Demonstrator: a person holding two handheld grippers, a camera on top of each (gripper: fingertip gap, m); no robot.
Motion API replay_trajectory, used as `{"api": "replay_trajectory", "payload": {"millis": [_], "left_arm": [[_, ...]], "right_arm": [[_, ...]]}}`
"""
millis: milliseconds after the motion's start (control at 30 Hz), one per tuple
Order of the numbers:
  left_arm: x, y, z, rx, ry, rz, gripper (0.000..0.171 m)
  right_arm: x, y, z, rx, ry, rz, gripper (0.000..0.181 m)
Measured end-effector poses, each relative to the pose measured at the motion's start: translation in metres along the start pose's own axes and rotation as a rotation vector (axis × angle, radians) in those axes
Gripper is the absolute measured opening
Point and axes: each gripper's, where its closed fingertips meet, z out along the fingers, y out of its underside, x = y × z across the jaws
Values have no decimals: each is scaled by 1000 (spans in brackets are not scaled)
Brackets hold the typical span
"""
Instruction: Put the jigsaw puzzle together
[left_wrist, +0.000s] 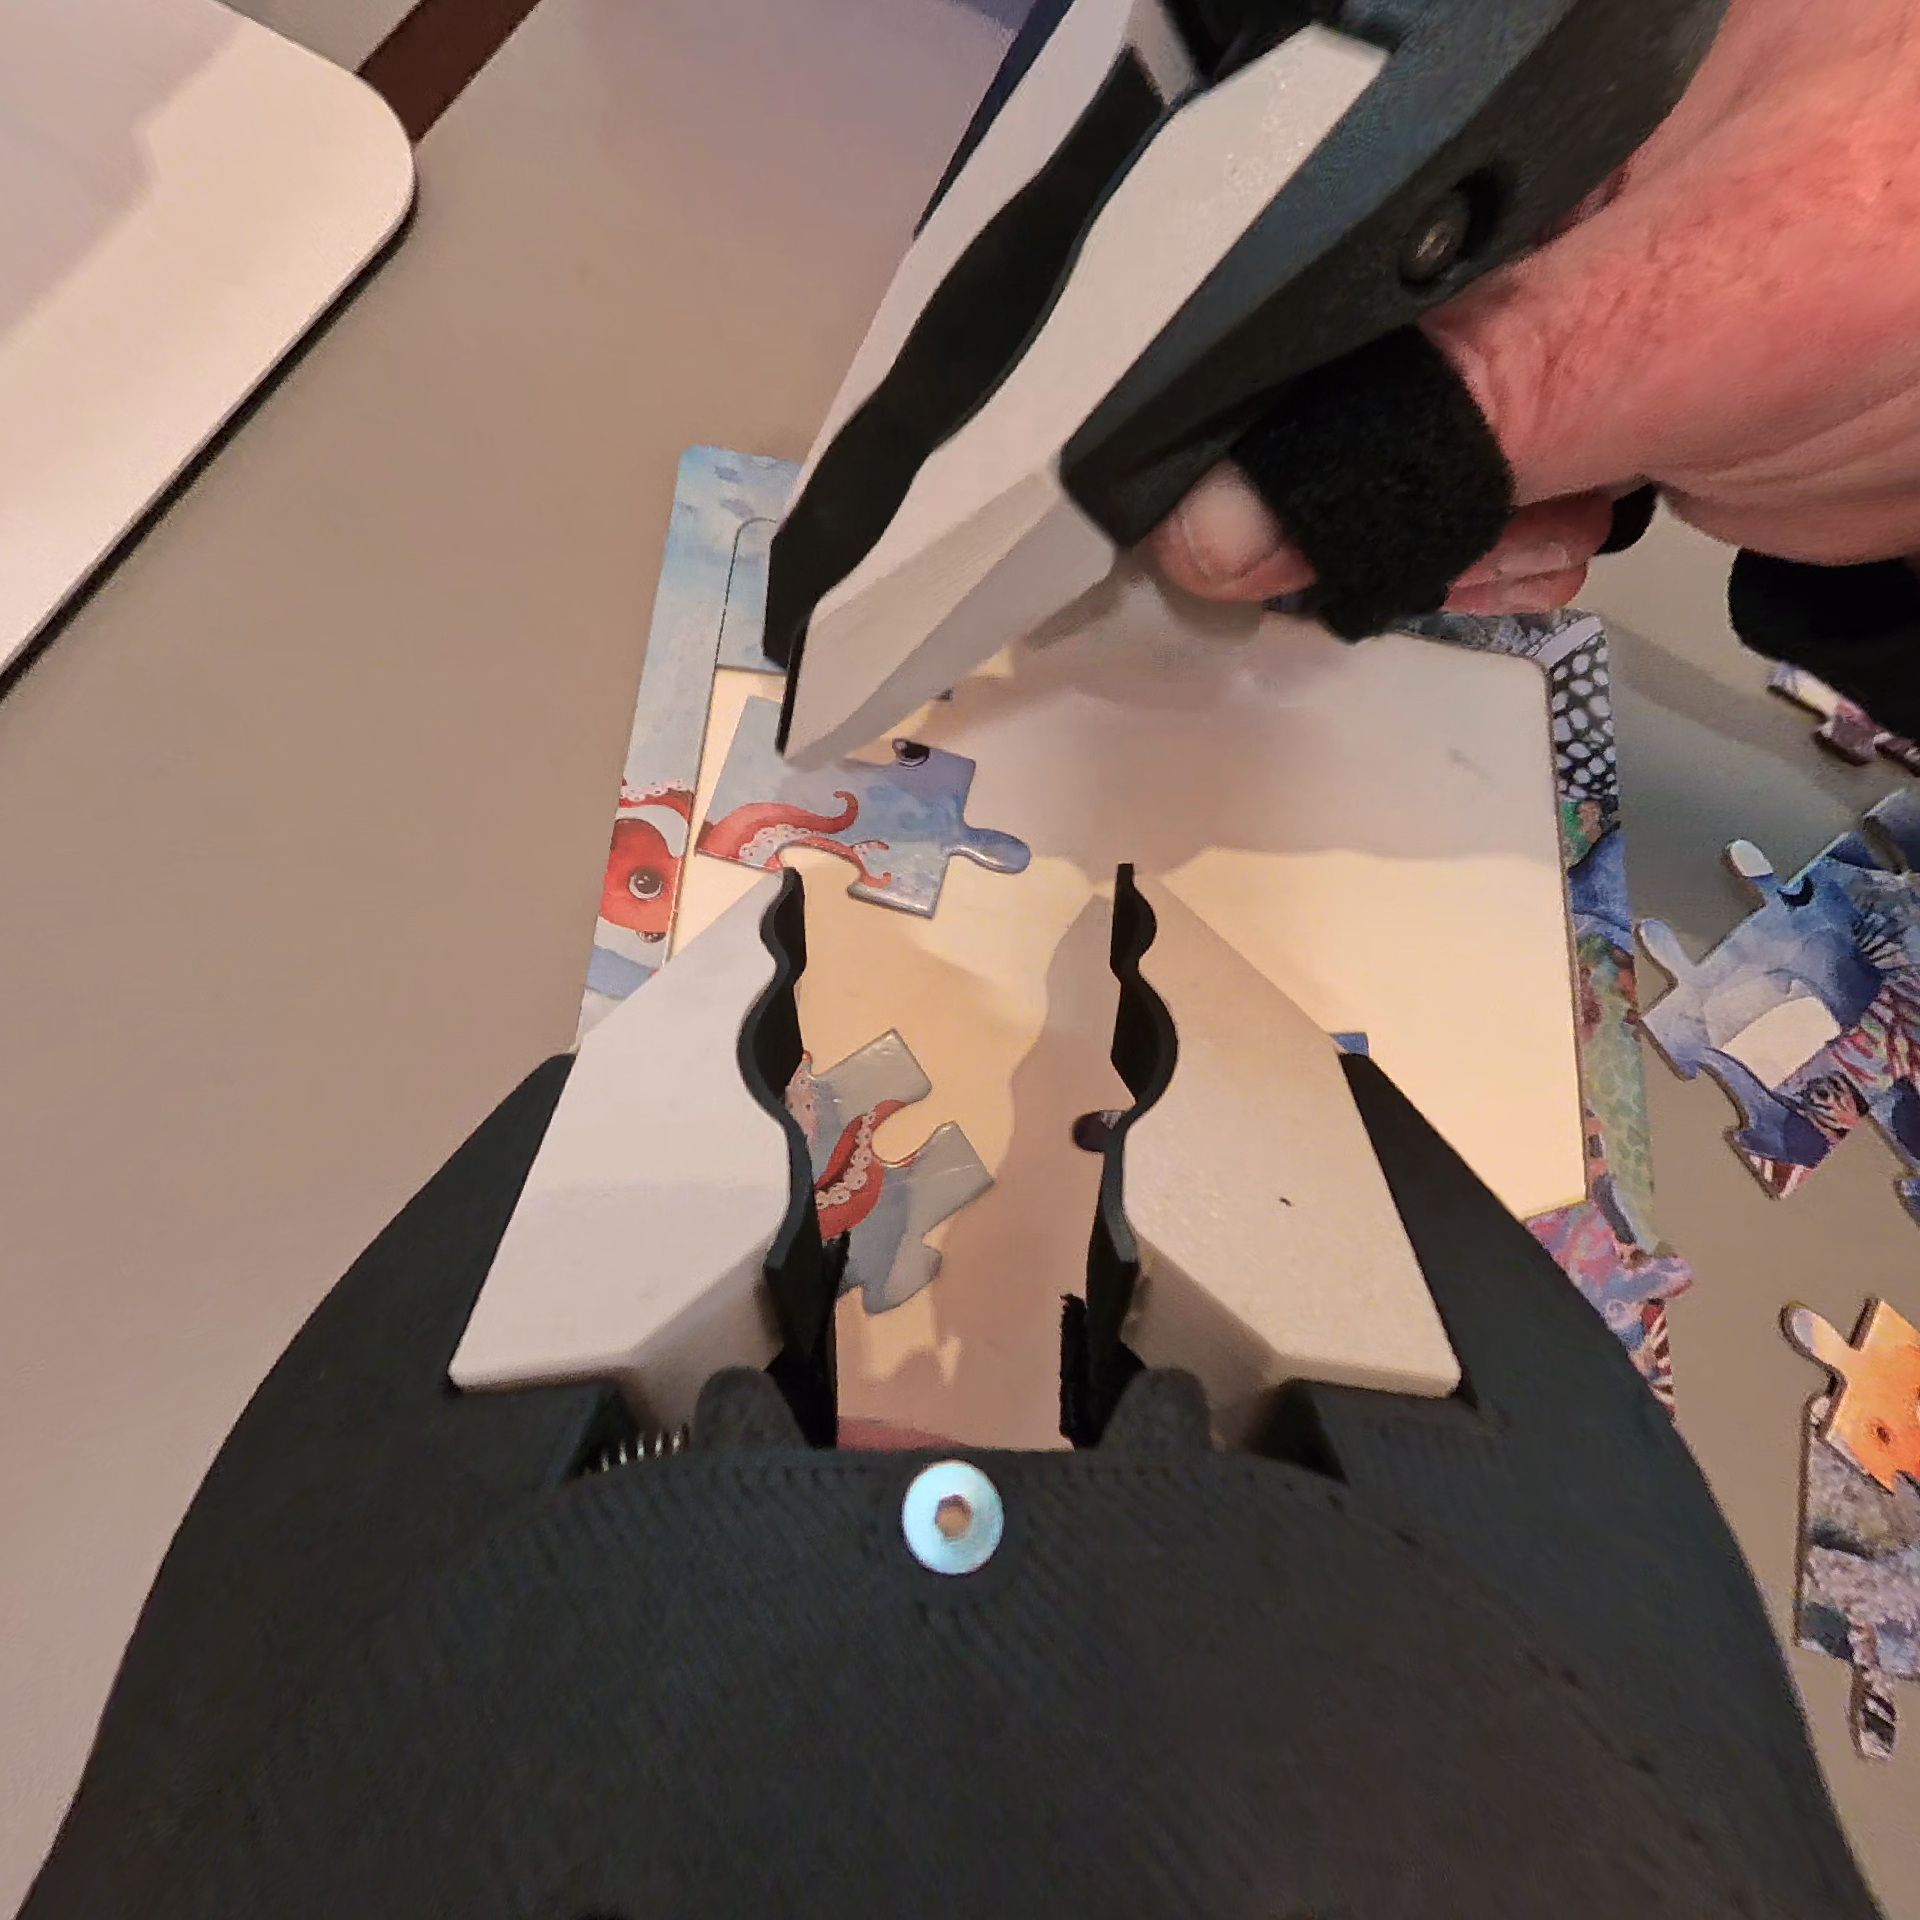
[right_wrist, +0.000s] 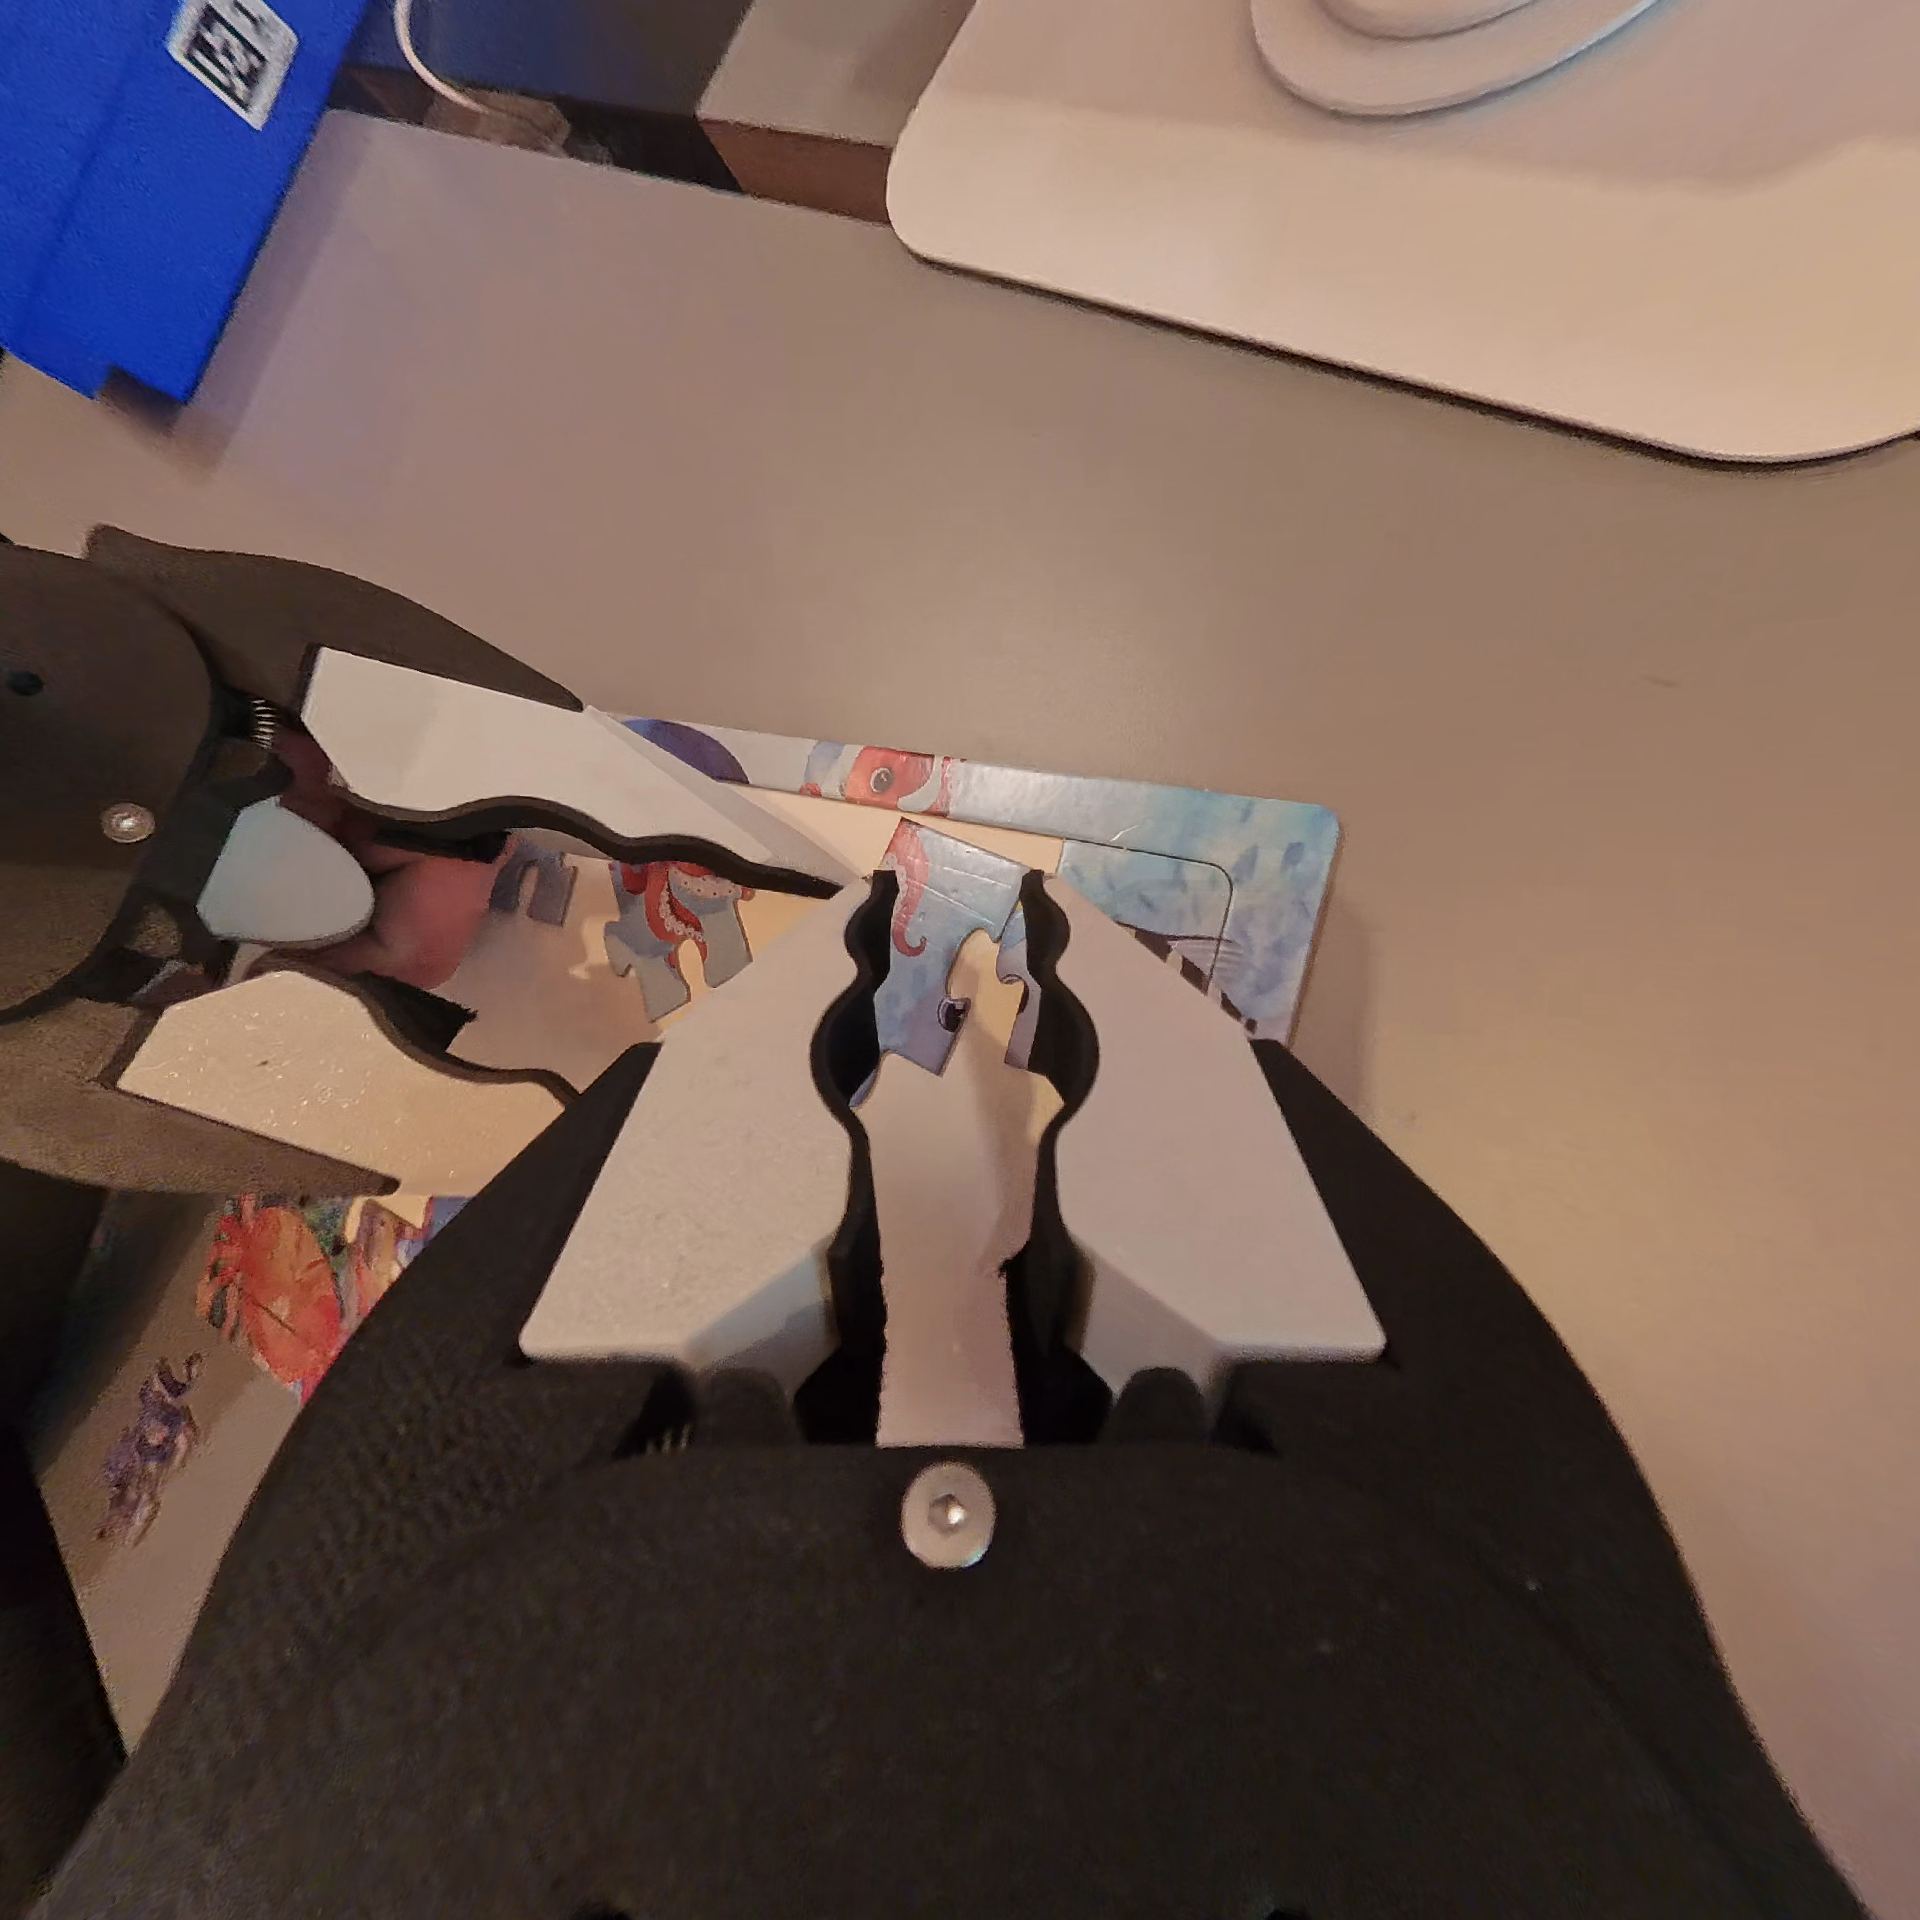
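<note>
A puzzle tray (left_wrist: 665, 727) with a blue sea-picture border and a cream base lies on the grey table; it also shows in the right wrist view (right_wrist: 1278, 831). One blue piece (left_wrist: 743, 613) sits fitted in its far left corner. A loose piece with a red tentacle (left_wrist: 883, 821) (right_wrist: 935, 935) lies in the tray beside it. My right gripper (left_wrist: 790, 717) (right_wrist: 958, 883) is narrowly open, its tips down on that piece's corner. A second tentacle piece (left_wrist: 904, 1174) (right_wrist: 686, 925) lies flat under my left gripper (left_wrist: 954, 883) (right_wrist: 707, 987), which is wide open and empty above the tray.
Several loose pieces (left_wrist: 1787, 1018) lie on the table right of the tray, one orange (left_wrist: 1870, 1392). A white board (left_wrist: 156, 312) (right_wrist: 1351, 260) lies at the far side. A blue box (right_wrist: 135, 208) stands beyond the table. A person's hand (left_wrist: 1714, 364) holds the right gripper.
</note>
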Motion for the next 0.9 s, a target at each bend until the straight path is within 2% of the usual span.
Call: {"api": "replay_trajectory", "payload": {"millis": [67,400,733,767,900], "left_arm": [[3,-2,1,4,11,-8,61],[2,-4,4,11,-3,-10,58],[0,-7,5,22,-19,-4,57],[1,-8,5,28,-14,-9,58],[1,-10,7,32,-19,-8,58]], "right_arm": [[1,7,6,-34,12,-1,23],[-1,4,8,13,-69,62,19],[-6,1,6,41,-136,92,26],[-12,0,5,48,-181,90,13],[-13,-2,5,53,-177,88,15]]}}
